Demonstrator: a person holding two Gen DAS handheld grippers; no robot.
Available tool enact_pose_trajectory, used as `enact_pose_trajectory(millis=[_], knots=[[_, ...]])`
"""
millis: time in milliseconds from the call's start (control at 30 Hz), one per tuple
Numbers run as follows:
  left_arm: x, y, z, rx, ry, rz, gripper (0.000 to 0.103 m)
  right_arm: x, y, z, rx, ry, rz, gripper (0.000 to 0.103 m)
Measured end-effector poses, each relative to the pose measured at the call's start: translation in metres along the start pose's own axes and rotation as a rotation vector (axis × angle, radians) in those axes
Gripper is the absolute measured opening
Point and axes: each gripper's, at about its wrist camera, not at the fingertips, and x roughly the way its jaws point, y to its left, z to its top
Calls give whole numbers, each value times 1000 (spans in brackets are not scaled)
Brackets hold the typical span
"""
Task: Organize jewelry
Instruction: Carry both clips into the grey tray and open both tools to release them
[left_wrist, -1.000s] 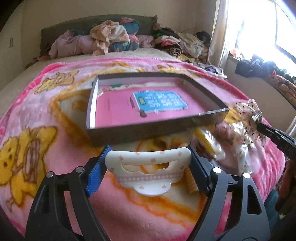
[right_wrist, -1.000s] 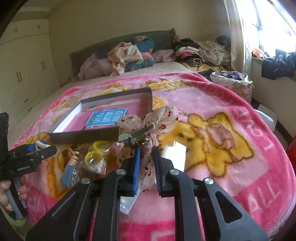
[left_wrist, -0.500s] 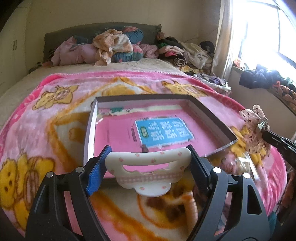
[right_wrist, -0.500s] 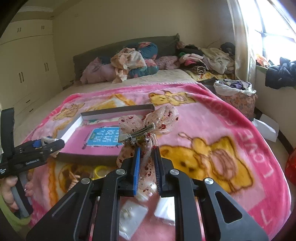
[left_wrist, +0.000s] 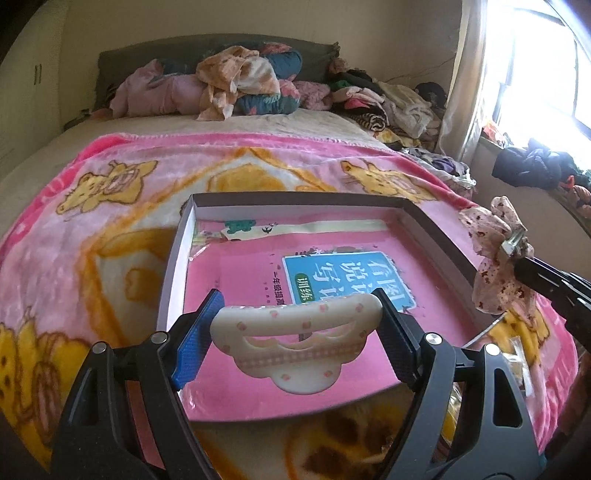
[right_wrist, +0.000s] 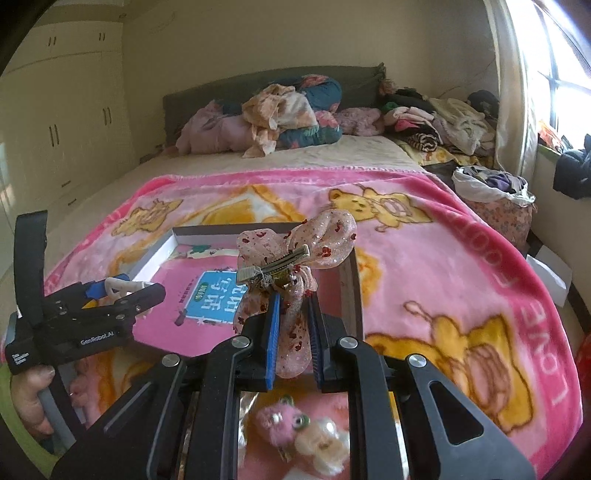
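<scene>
My left gripper (left_wrist: 297, 325) is shut on a cream plastic hair clip with pink dots (left_wrist: 295, 332) and holds it over the near part of the shallow grey box (left_wrist: 177, 258), which has a pink book lining its floor. My right gripper (right_wrist: 291, 317) is shut on a sheer pink bow hair clip with a metal clasp (right_wrist: 295, 254), held above the box's right wall (right_wrist: 349, 291). The bow (left_wrist: 491, 254) and right gripper show at the right of the left wrist view. The left gripper (right_wrist: 122, 295) with the cream clip shows at the left of the right wrist view.
The box lies on a pink bear-print blanket (right_wrist: 443, 258) on a bed. Fluffy pink and white hair pieces in clear bags (right_wrist: 295, 424) lie below my right gripper. Piled clothes (left_wrist: 236, 85) lie at the headboard and by the window.
Both grippers have risen and moved forward over the box with their clips still held. The box floor now lies under the left gripper.
</scene>
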Motion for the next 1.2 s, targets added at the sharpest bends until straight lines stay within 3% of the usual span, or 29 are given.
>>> enact_pose_trajectory(millis=[300, 800, 1200], knots=[[17, -2, -1, 11, 27, 15, 71, 38, -1, 0, -18, 77, -15, 15], [24, -2, -8, 13, 54, 27, 71, 57, -4, -20, -22, 131, -42, 22], [22, -4, -9, 16, 51, 35, 71, 37, -6, -28, -16, 67, -72, 60]])
